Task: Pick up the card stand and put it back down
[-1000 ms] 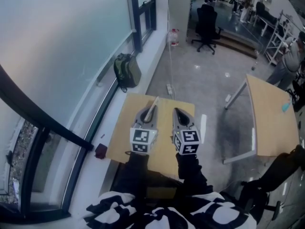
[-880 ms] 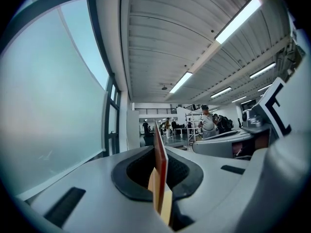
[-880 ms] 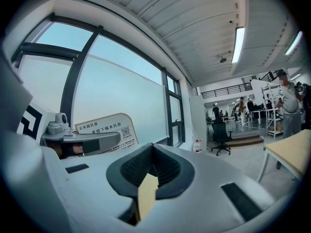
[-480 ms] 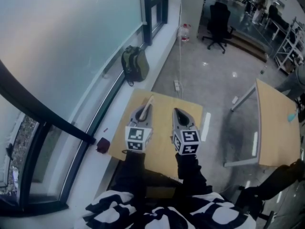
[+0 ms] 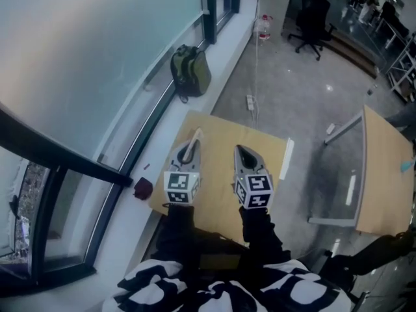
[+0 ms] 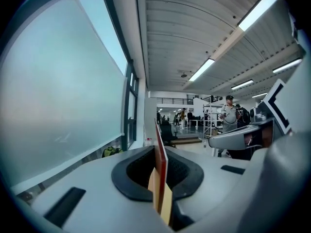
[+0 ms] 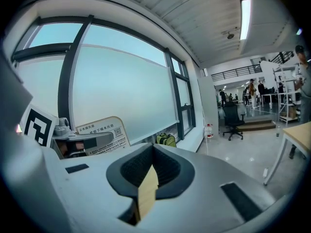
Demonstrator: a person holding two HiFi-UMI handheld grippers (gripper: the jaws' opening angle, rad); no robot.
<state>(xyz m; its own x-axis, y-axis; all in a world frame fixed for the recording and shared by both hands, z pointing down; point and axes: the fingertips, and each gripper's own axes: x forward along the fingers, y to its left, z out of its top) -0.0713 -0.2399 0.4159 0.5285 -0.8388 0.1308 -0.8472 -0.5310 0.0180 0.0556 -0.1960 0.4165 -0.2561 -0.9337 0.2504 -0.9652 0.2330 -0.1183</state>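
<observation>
My left tongs (image 6: pixel 161 200) pinch the white printed card stand (image 7: pixel 99 132) upright for setting down, seemingly off the tabletop (image 5: pixel 218 142) below; right tongs (image 7: pixel 146 191) closed, empty.

Seen only edge-on in the left gripper view: card stand (image 6: pixel 161 174), face unreadable, lower end sunk out of sight between the jaws of the left gripper (image 6: pixel 159 149). In the right gripper view, card stand (image 7: pixel 99 132) print too small to read, lower corner hidden behind that gripper. Cut off by the head view's right edge: 2nd table (image 5: pixel 383 168). Both hands hidden under the marker cubes (image 5: pixel 181 187). People far back (image 7: pixel 252 91) too small to tell.
</observation>
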